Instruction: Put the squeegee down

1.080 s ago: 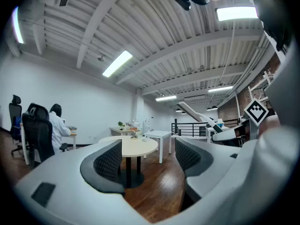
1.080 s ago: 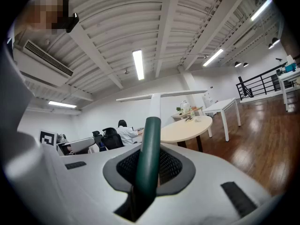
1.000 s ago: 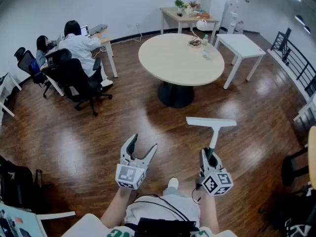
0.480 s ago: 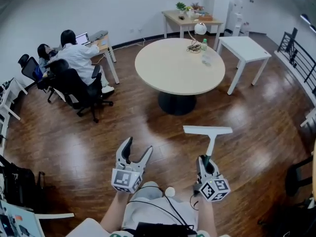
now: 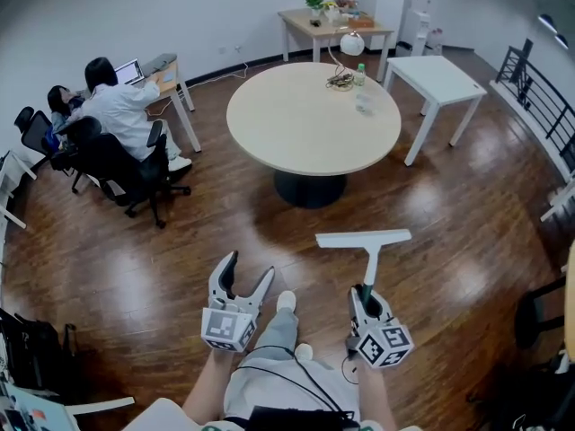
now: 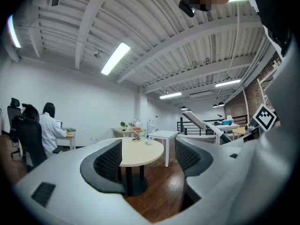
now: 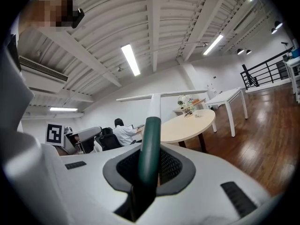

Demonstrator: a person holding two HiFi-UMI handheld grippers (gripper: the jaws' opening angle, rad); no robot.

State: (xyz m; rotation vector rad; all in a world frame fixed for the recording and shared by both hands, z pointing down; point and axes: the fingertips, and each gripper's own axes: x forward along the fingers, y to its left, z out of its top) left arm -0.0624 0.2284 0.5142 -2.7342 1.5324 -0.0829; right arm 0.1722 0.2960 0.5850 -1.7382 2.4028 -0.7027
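Ahead of both claws, the round table (image 5: 296,124) is drawing closer as you're walking in. Right claw (image 5: 365,294) is still pinching the squeegee (image 5: 370,250) by its green handle, blade out front. Left claw (image 5: 249,272) is hanging spread, empty. You're not setting down yet.

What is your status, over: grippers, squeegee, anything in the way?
Left gripper open, empty. Right gripper shut on squeegee handle, blade forward, held over the floor. Round table ahead, not reached; nothing seen between.
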